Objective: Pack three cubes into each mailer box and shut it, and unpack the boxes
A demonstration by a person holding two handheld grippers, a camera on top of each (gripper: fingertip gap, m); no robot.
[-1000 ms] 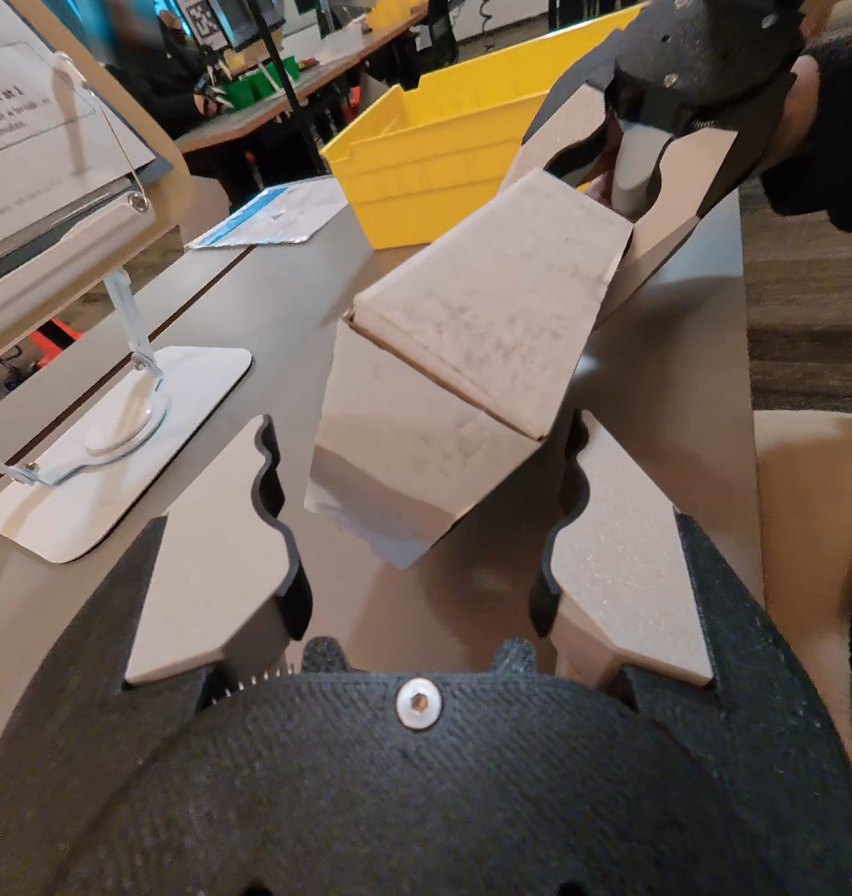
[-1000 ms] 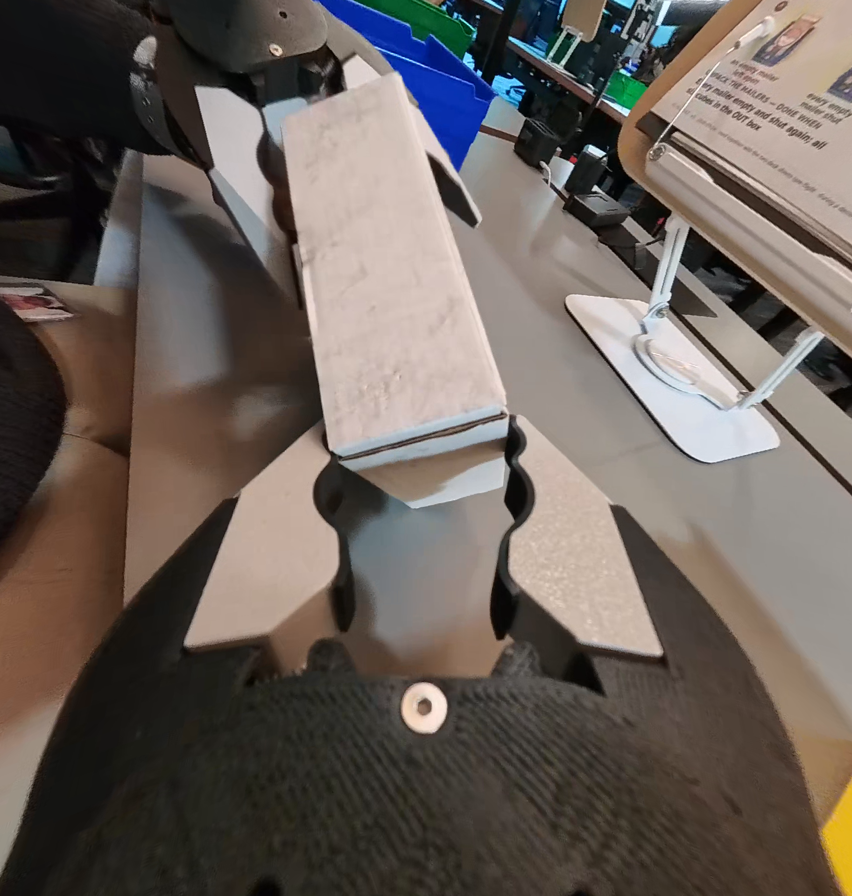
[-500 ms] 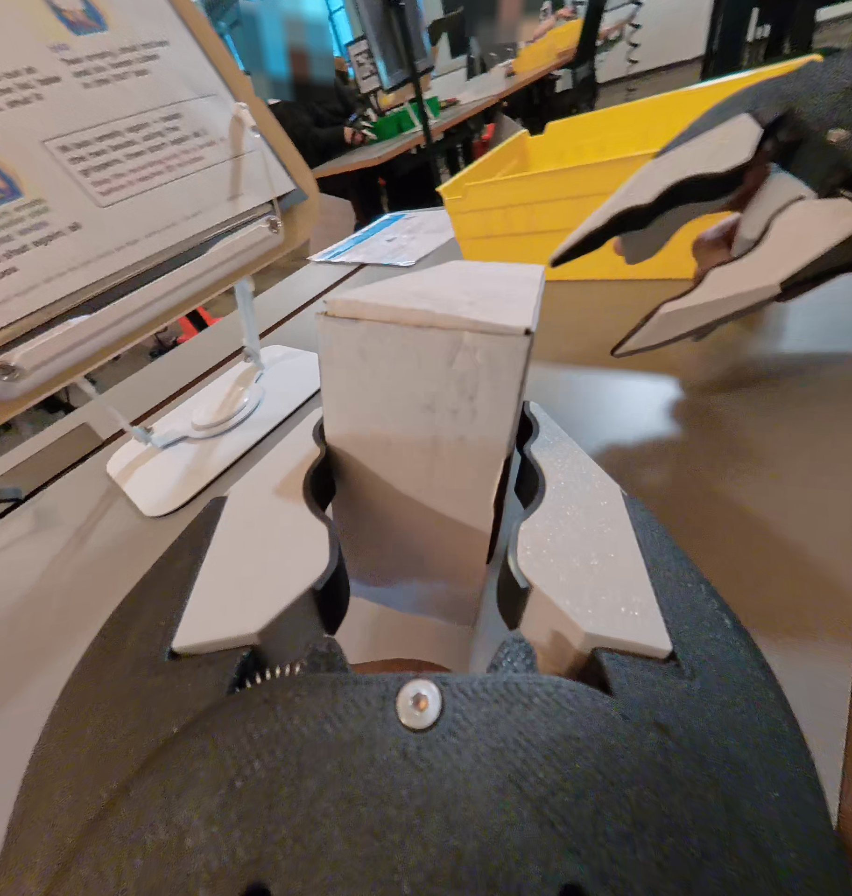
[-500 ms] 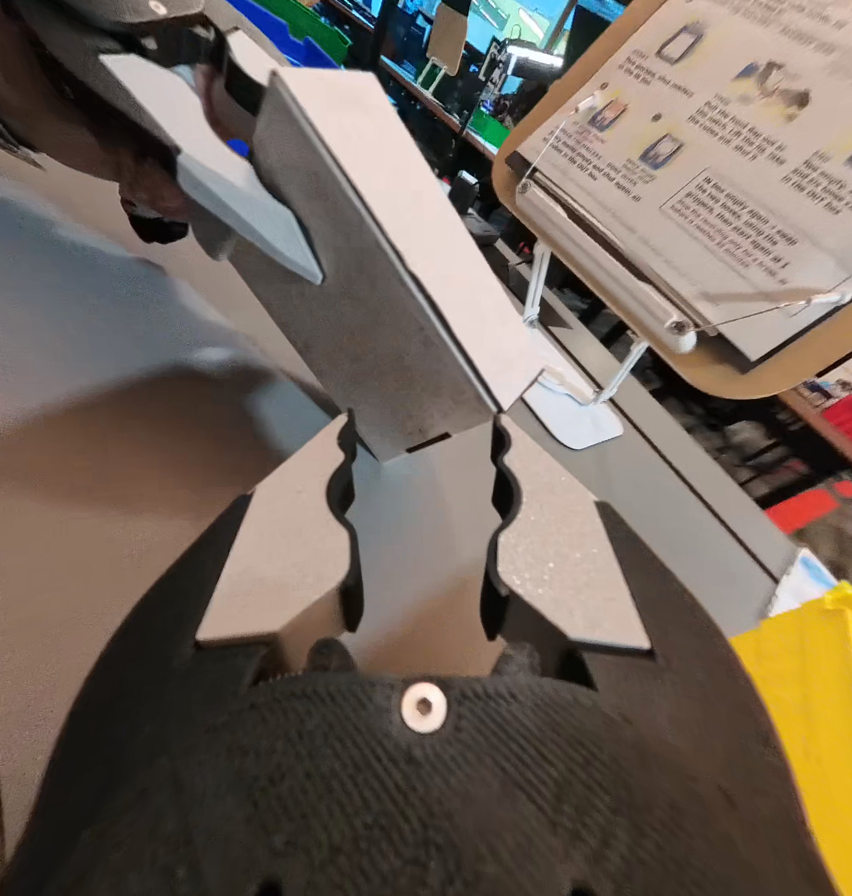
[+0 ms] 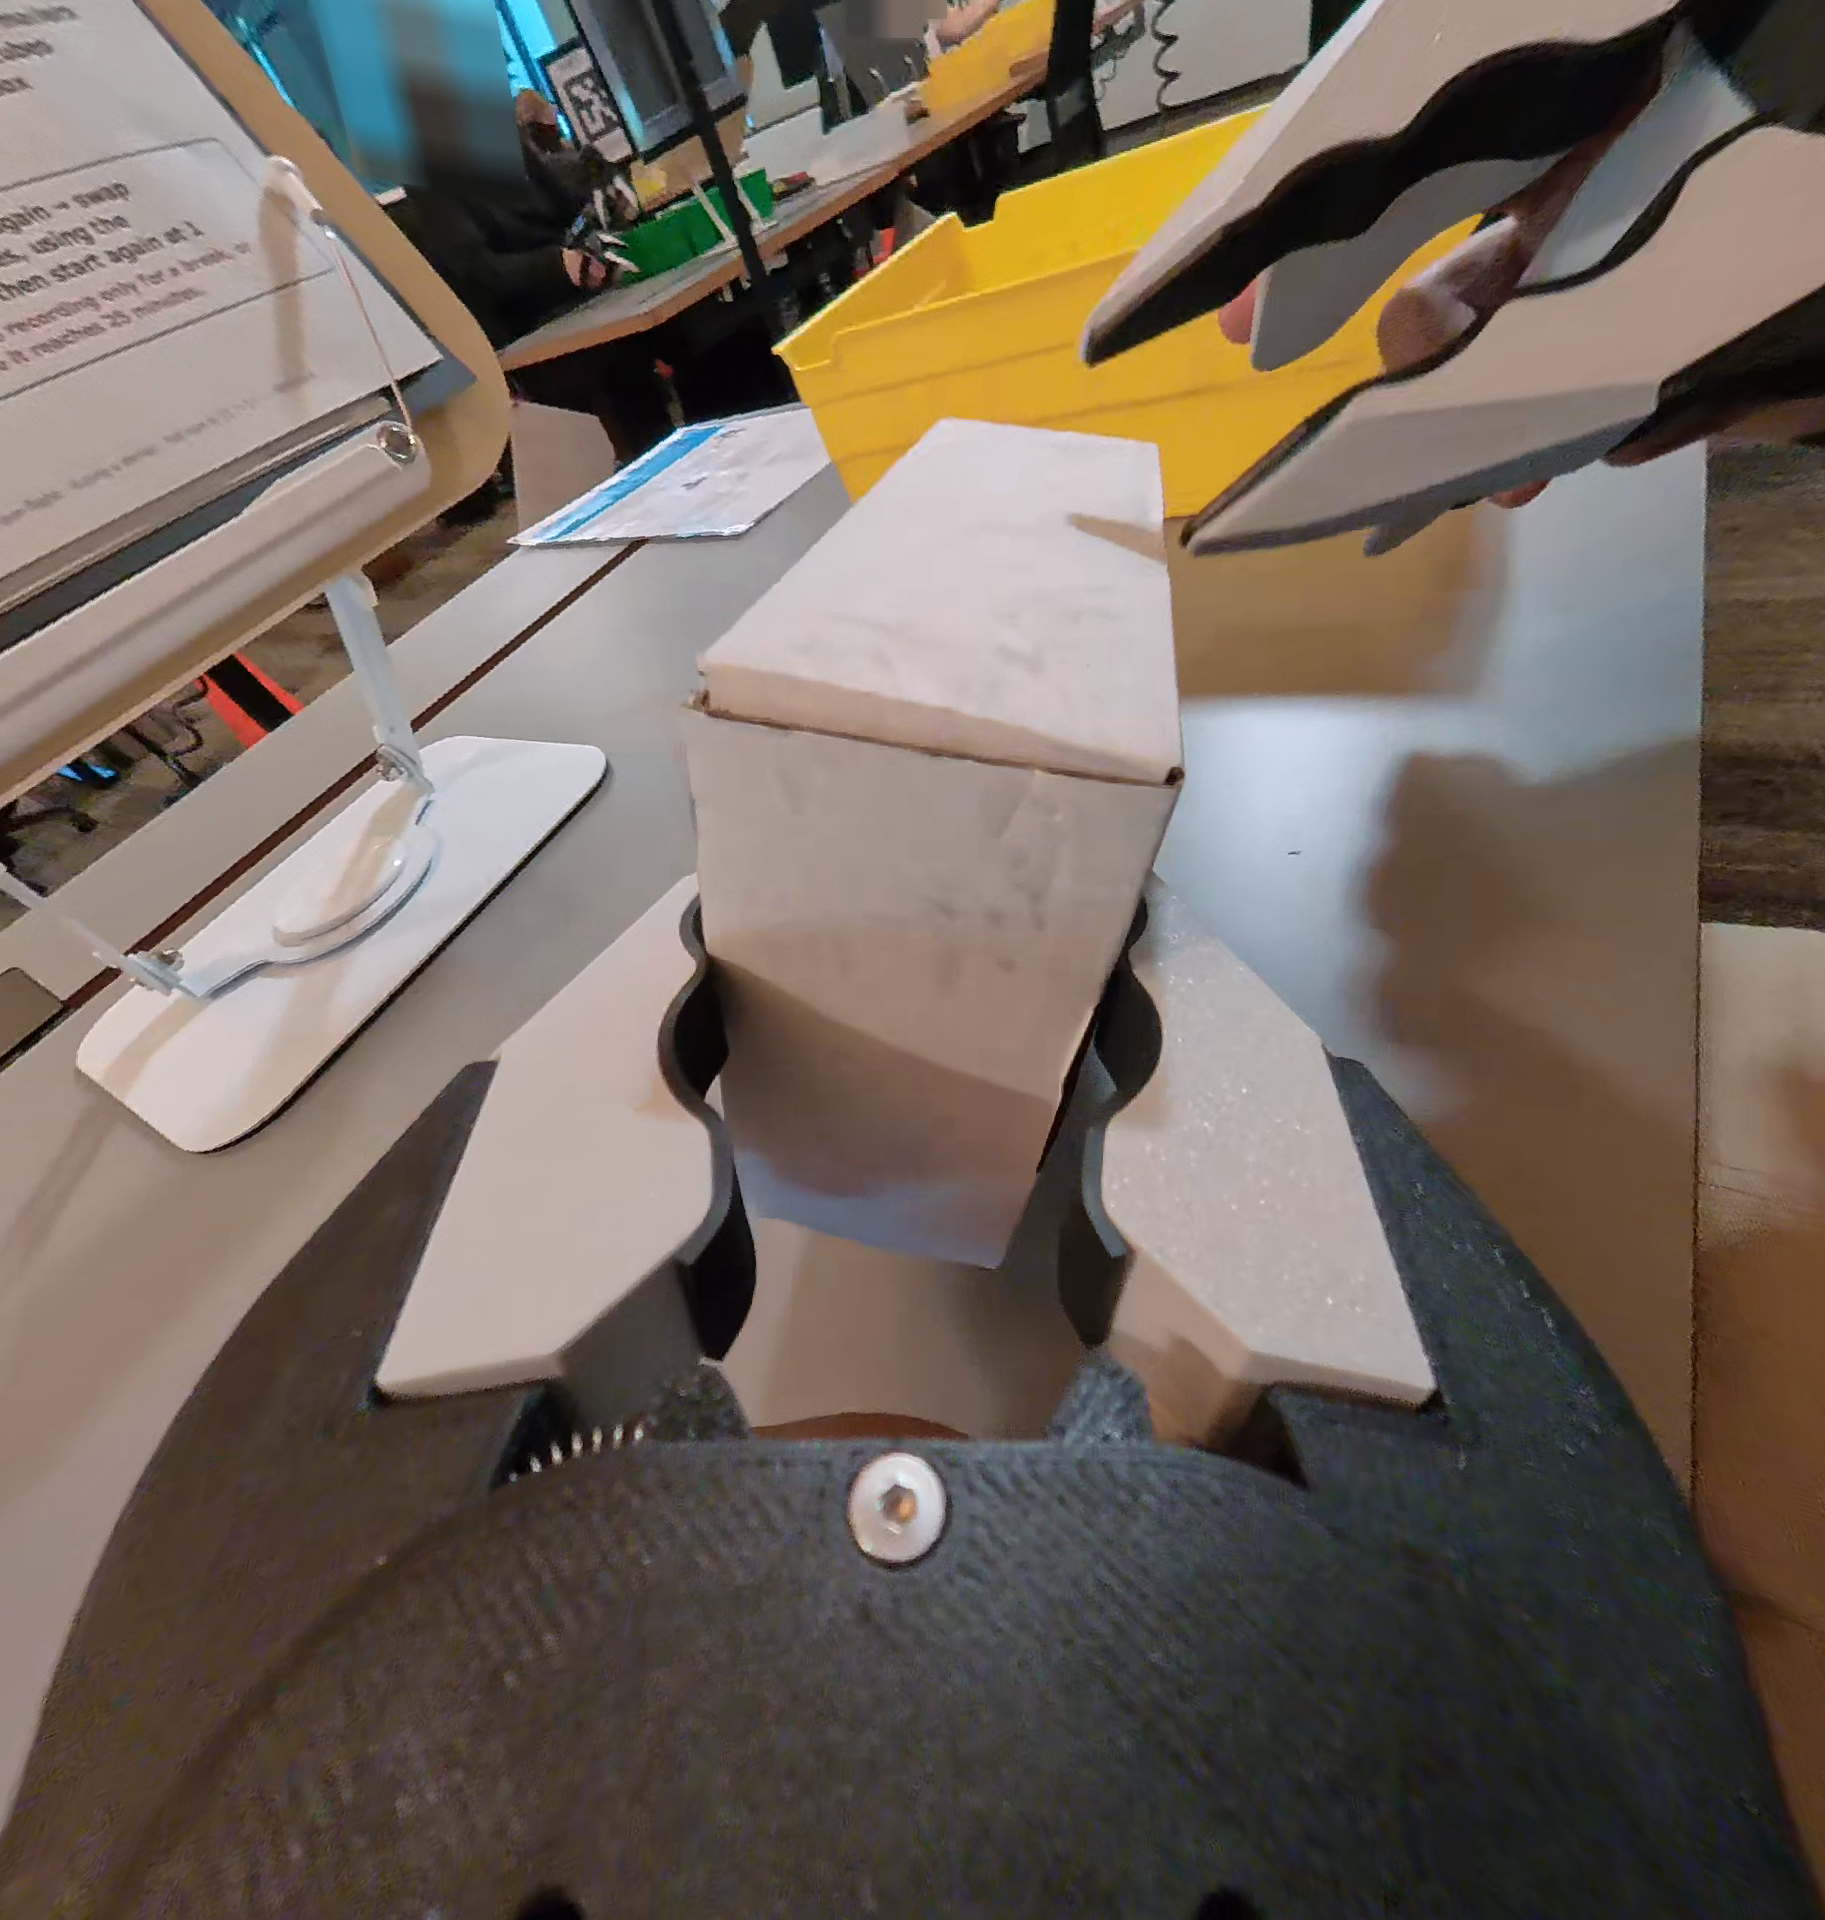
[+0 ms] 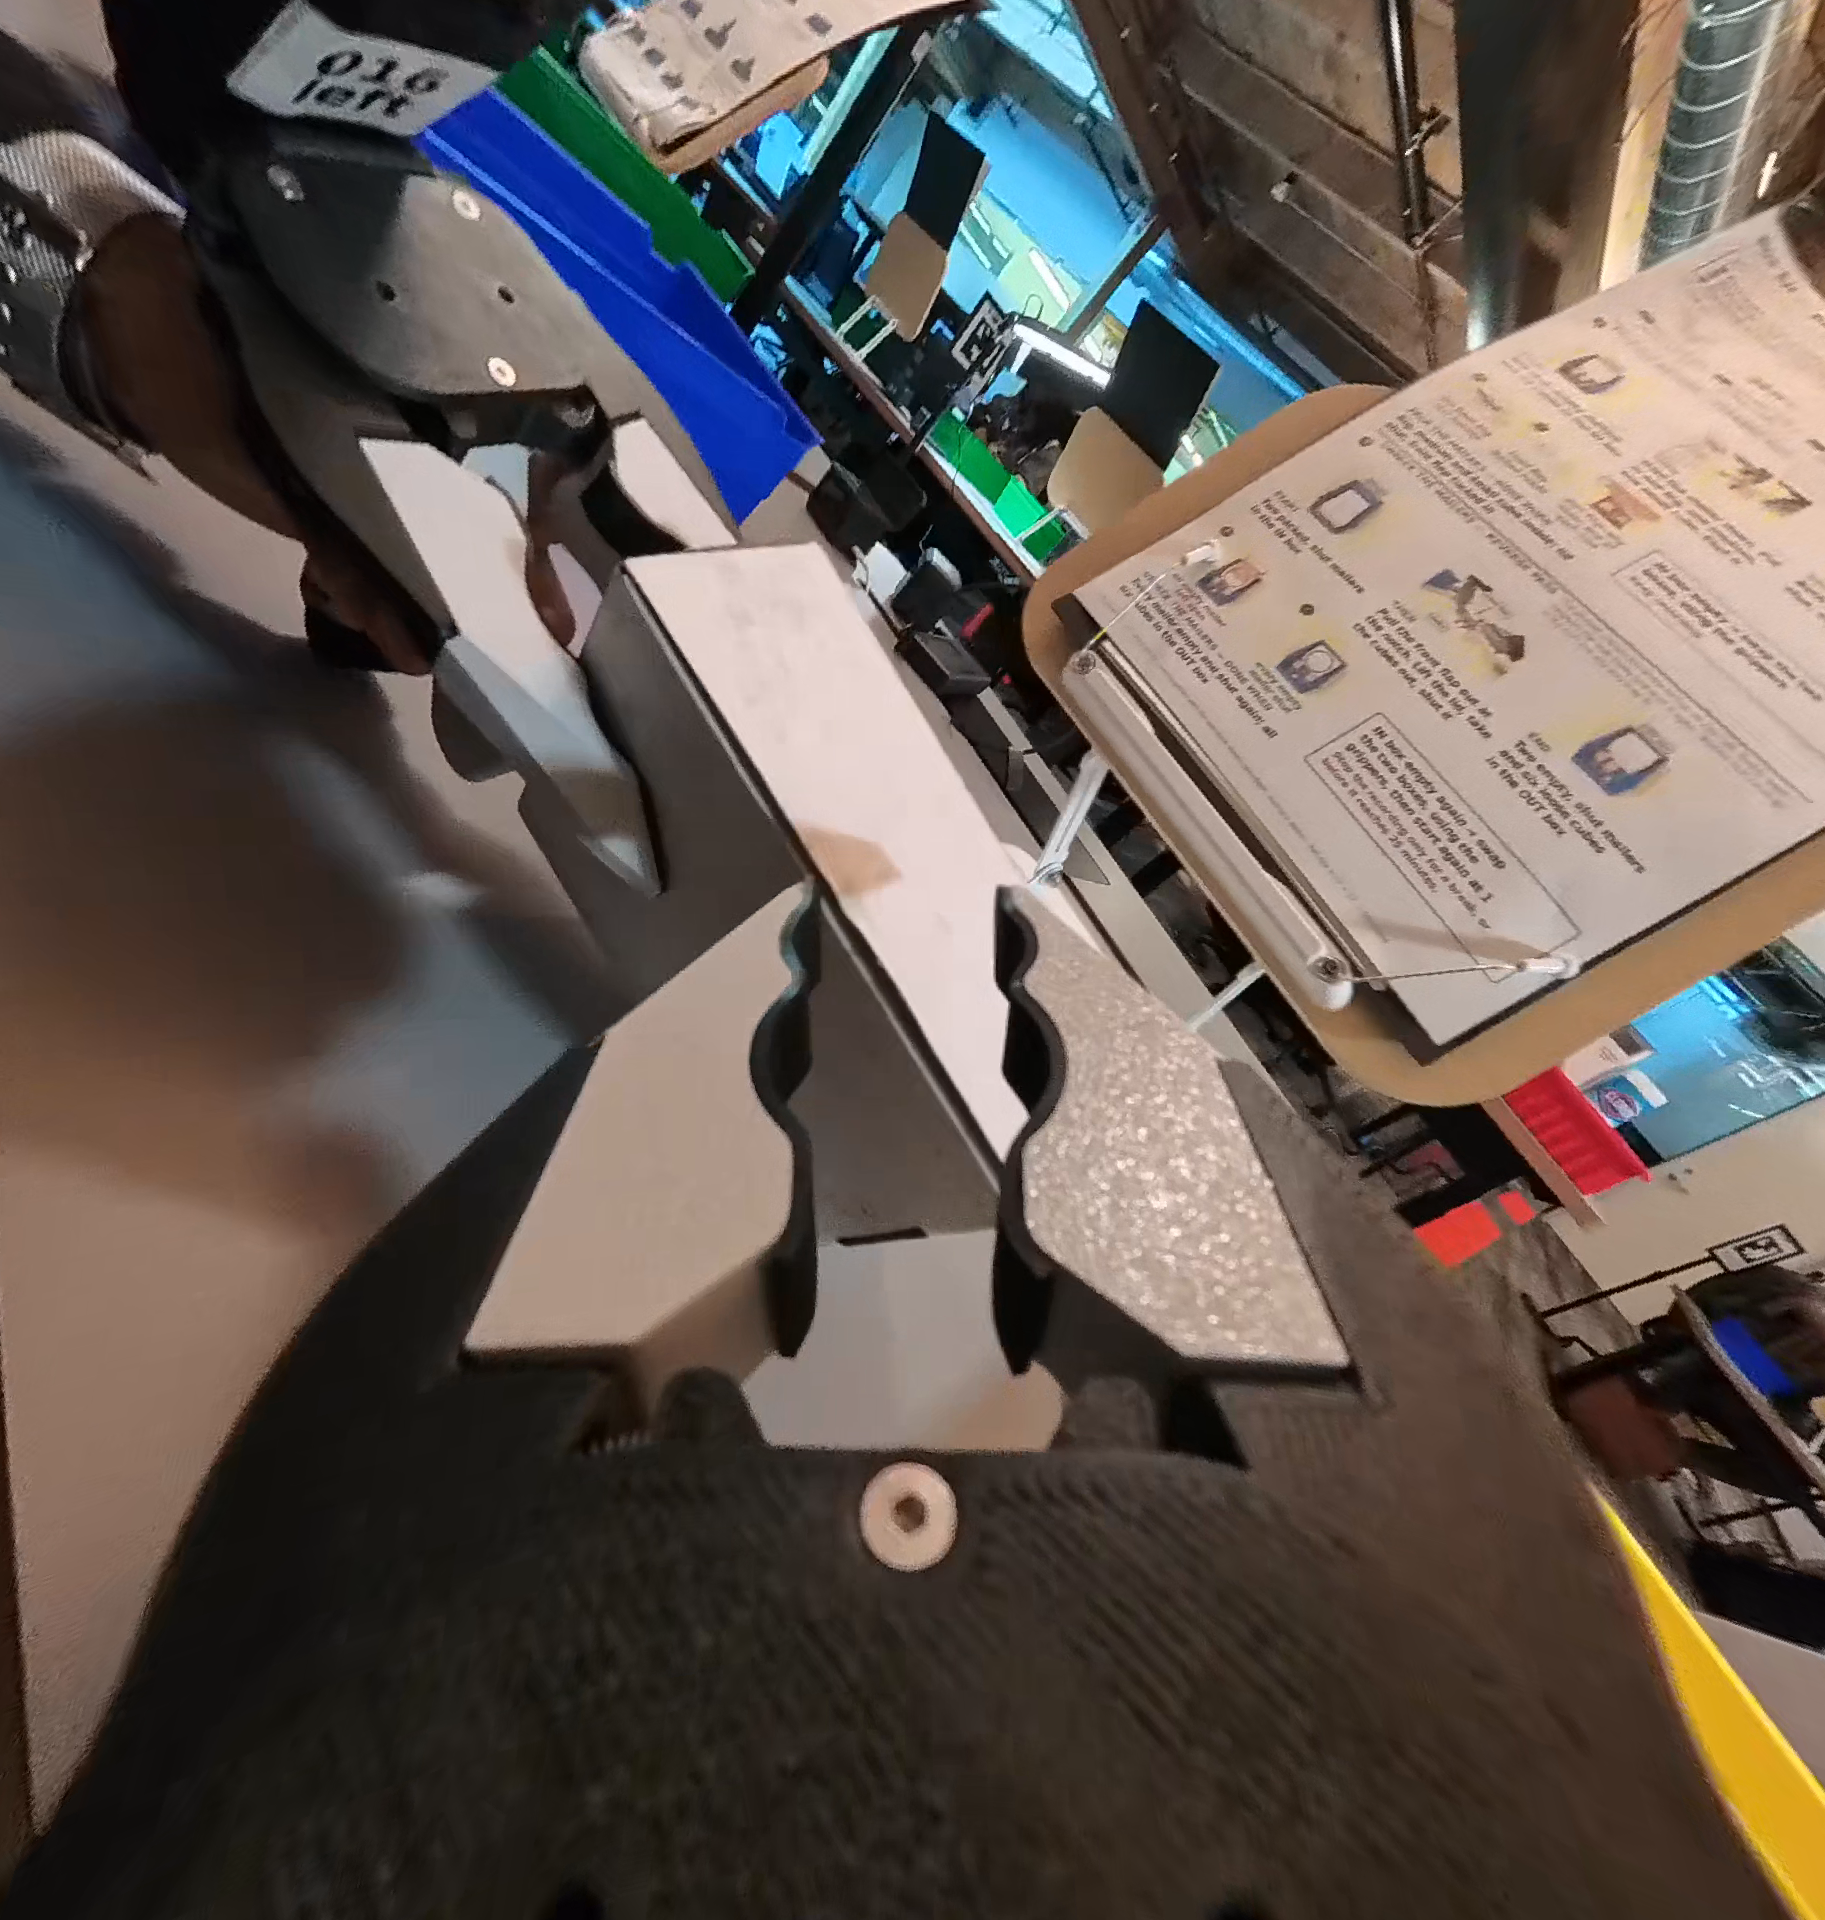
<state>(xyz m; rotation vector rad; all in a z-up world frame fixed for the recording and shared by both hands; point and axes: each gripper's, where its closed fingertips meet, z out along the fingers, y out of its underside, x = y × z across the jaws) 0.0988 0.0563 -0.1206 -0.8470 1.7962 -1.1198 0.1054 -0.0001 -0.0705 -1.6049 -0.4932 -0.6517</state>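
A closed white mailer box [image 5: 918, 831] is held above the grey table [image 5: 1303, 831]. My left gripper [image 5: 913, 935] is shut on its near end, with both pads pressed to its sides. My right gripper [image 5: 1136, 447] hovers just above the box's far end with its jaws partly open and nothing between them. In the right wrist view the box [image 6: 814, 707] shows through the gap of my right gripper [image 6: 903, 914], lying below the fingers. One left finger [image 6: 513, 665] presses the box's side there.
A yellow bin [image 5: 991, 343] stands at the table's far end. A stand with an instruction sheet [image 5: 160, 416] and a white base [image 5: 336, 935] is on the left. A paper sheet [image 5: 679, 478] lies behind it. A blue bin [image 6: 627, 281] shows beyond the left gripper.
My left gripper closed on the box's near end, and the right gripper let go of the far end. The right gripper's jaws narrowed, and it now sits over the far end.
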